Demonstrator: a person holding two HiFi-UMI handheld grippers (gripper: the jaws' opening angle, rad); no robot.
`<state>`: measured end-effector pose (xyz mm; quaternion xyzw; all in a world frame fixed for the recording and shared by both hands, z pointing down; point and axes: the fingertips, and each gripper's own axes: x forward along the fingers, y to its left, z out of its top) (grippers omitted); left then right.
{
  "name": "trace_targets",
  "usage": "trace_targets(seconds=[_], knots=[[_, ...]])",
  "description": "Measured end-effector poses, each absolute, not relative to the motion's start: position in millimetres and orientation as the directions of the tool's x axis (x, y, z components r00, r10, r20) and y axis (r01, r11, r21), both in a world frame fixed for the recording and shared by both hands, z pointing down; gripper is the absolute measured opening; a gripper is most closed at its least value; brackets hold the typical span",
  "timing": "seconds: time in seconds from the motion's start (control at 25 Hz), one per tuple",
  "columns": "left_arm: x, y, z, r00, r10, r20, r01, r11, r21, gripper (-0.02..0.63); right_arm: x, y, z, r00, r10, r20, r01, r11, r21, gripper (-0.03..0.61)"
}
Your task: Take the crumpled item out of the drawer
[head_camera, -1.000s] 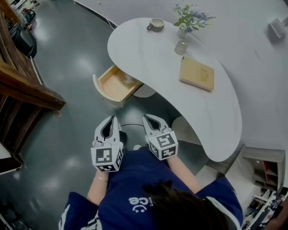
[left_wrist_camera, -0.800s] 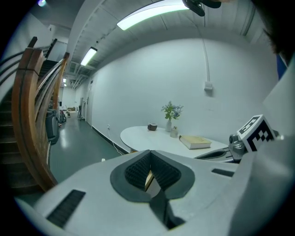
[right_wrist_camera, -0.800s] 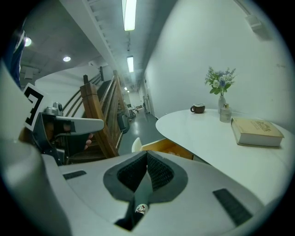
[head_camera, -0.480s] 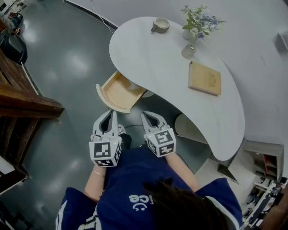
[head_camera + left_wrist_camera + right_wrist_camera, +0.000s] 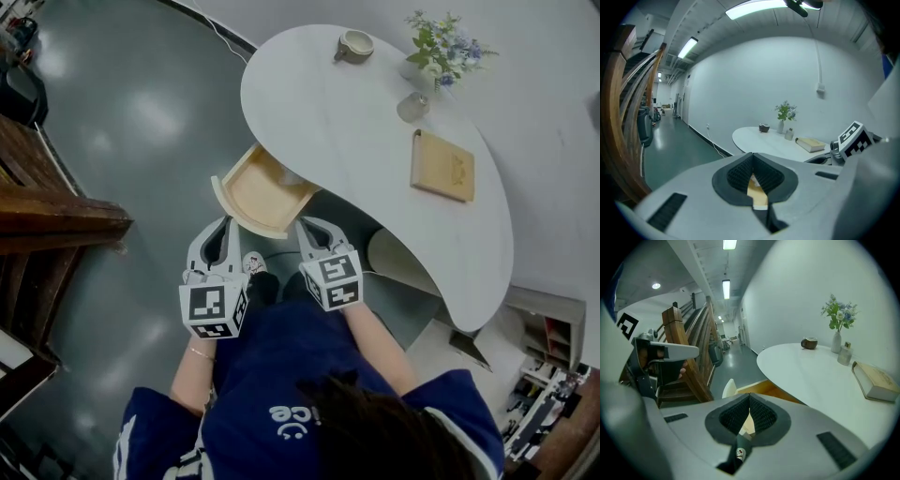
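Down by the person's waist, both tools are held side by side and close to the blue top [image 5: 281, 375]. The left tongs [image 5: 224, 223] are closed, tips meeting with nothing in them. Same story for the right tongs [image 5: 306, 226]: pinched together and empty. Both point at the drawer [image 5: 246, 202], which is just beyond their tips, pulled out from under the curved white tabletop [image 5: 347, 141], with its light wood inside showing. At the back of it, right at the tabletop's edge, there's a pale crumpled thing [image 5: 289, 175], half tucked underneath, so it's hard to make out more. Neither tool touches the drawer. Further along the tabletop there's a tan book [image 5: 442, 165] lying flat, then a small jar [image 5: 411, 107] next to a vase of flowers [image 5: 441, 49], and a cup [image 5: 355, 44] at the far end. Off to the left, a wooden staircase [image 5: 52, 211] rises from the shiny grey floor [image 5: 141, 122].
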<state>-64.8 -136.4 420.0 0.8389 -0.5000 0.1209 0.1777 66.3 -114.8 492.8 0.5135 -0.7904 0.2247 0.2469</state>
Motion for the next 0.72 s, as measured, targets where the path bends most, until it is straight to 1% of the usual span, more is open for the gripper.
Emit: trace_targets(seconds=[0.2,0.28,0.4,0.64,0.72], knots=[[-61.1,-145.6,429.4,0.466,-0.794,0.391,-0.885,-0.416,0.210,0.005,71.4,-132.6,513.5,-0.262,-0.672,0.693,-0.943,0.332,-0.033,0.009],[-58.0,-148.0,431.5,0.457,-0.798,0.392,-0.889,-0.401,0.221,0.005,70.9,-139.7,520.9,-0.246,-0.654,0.715,-0.942,0.336,-0.017,0.012],[-57.2,-149.3,430.9,0.449,-0.805,0.387,-0.892,-0.378,0.249,0.005,63.1,-149.9,531.2,-0.258,-0.614,0.746,-0.928,0.372,-0.015,0.071],[-76.5,-154.0,452.6,0.406,-0.813,0.418,-0.910,-0.320,0.262,0.005,46.6,-173.9,570.4,-0.212,-0.521,0.827,-0.862,0.498,0.093,0.114],[-88.7,-152.4,462.3,0.380,-0.817,0.433,-0.920,-0.288,0.265,0.004,40.9,-180.0,586.7,-0.205,-0.492,0.846,-0.839,0.533,0.106,0.140]])
